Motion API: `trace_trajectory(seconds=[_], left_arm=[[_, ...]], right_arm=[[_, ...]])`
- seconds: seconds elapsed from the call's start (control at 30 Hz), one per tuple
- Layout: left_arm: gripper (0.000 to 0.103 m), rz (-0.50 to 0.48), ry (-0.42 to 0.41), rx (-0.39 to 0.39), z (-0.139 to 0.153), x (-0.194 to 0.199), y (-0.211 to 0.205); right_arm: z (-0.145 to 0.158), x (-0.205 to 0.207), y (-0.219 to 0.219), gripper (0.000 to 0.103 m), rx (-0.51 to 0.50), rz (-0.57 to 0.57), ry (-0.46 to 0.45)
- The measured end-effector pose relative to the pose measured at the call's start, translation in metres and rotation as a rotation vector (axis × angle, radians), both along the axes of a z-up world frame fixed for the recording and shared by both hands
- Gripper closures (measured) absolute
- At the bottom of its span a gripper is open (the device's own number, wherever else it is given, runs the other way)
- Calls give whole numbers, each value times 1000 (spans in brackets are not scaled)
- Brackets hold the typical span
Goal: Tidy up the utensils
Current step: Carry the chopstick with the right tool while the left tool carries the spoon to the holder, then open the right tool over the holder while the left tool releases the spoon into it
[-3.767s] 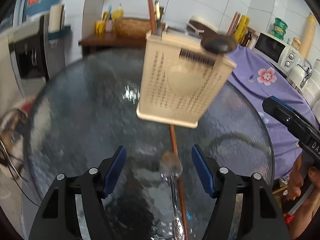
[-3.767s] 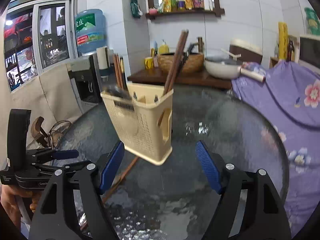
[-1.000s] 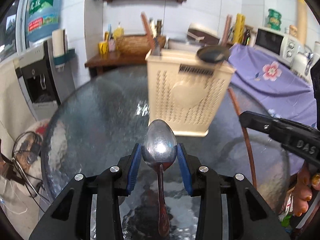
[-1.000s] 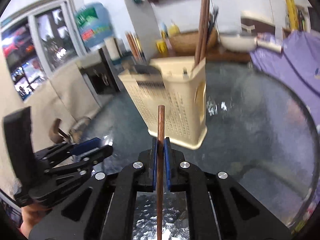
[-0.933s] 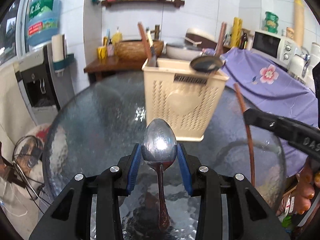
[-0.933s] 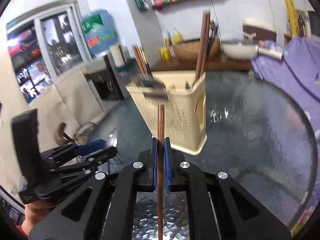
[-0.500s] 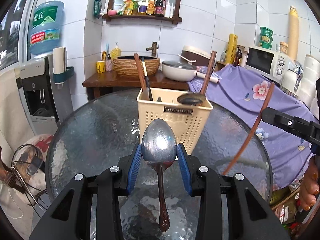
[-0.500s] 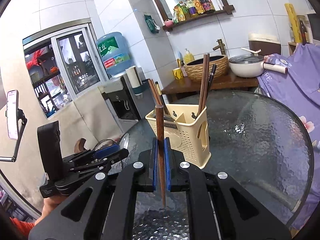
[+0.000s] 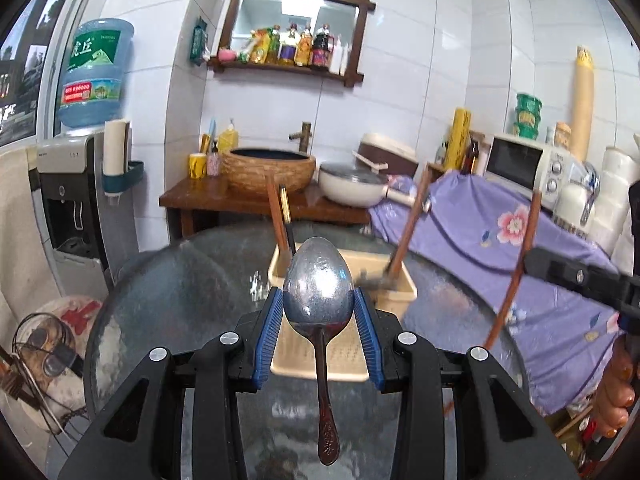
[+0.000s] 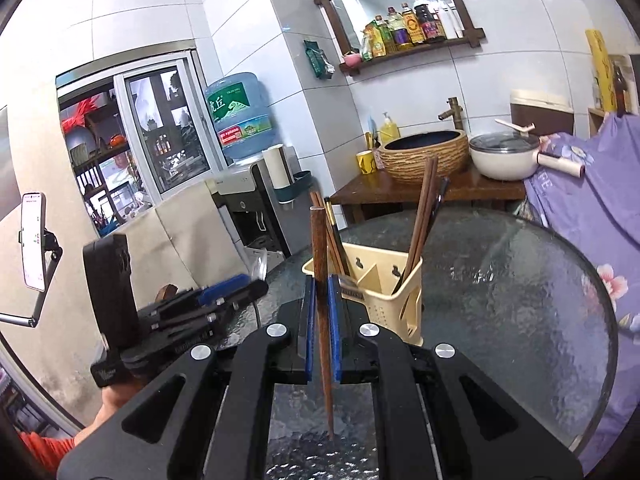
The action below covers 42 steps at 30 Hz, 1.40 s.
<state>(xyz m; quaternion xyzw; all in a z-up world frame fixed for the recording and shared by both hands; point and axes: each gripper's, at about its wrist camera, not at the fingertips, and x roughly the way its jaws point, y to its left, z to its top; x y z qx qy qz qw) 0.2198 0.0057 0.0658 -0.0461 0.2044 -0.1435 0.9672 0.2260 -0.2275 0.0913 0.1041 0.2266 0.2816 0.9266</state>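
I lift both clear of worktop [image 9: 168, 280] | left tongs [image 9: 319, 316] clamp spoon [image 9: 318, 280] bowl-up | right tongs [image 10: 320, 320] pinch chopstick [image 10: 320, 280] upright | both poised for caddy [image 10: 380, 276] slots

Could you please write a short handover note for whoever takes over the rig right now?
Left gripper: shut on the metal spoon, bowl up, handle hanging down.
Right gripper: shut on a wooden chopstick, held about upright.
Both are lifted above the glass table, short of the beige utensil holder.
Done: the holder already has chopsticks in it.
Left: drop the spoon and chopstick into holder compartments.
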Motion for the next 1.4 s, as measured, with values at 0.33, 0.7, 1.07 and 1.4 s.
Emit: trace_trajectory(seconds=[0.33,0.7,1.07,1.4], left_arm=[[67,32,-141,-88,73,52,4],[67,72,-221,-47,74,104,-25],[67,19,-115,-6,13,108,-28],[67,-36,-35,72,-19,103,-25]], right_arm=[[65,33,-10,96,-4,-8,-47],[113,83,-5,96,-48,-141,-189],[28,109,15,96,-106,-116,-66],[-17,118,18,96,-129,-105,28]])
